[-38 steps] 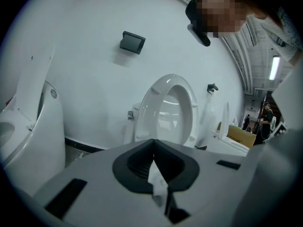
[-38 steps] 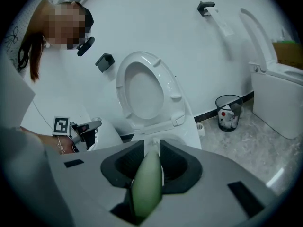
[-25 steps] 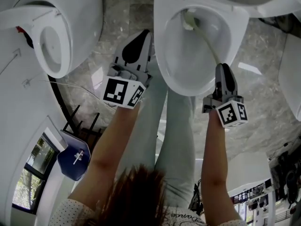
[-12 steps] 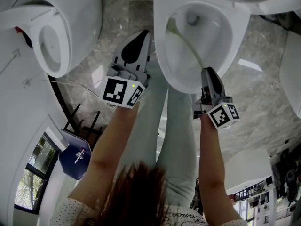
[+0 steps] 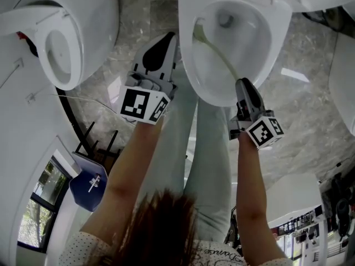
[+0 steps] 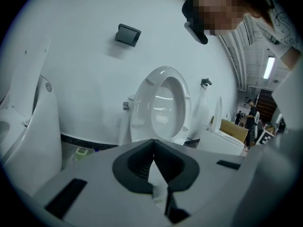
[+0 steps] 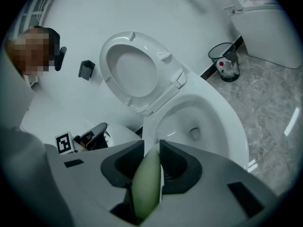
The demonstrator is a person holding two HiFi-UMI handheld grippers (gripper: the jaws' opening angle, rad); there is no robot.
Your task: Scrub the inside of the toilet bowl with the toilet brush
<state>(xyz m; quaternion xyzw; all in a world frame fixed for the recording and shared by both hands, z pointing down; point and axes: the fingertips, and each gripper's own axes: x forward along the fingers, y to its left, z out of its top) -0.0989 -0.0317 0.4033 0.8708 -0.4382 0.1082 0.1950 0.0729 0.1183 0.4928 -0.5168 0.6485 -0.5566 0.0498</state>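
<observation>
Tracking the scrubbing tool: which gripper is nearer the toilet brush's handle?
Right. The right gripper clamps the handle at the front of the bowl; the left gripper is apart, beside it.

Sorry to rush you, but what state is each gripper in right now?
Left gripper: shut, holding nothing.
Right gripper: shut on the slim pale green toilet brush handle.

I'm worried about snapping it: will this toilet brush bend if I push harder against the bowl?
Probably a little: the toilet brush has a long thin handle, so expect flex. It seems light; the right tool holds it by its end alone. The smooth handle might twist in that grip.
</observation>
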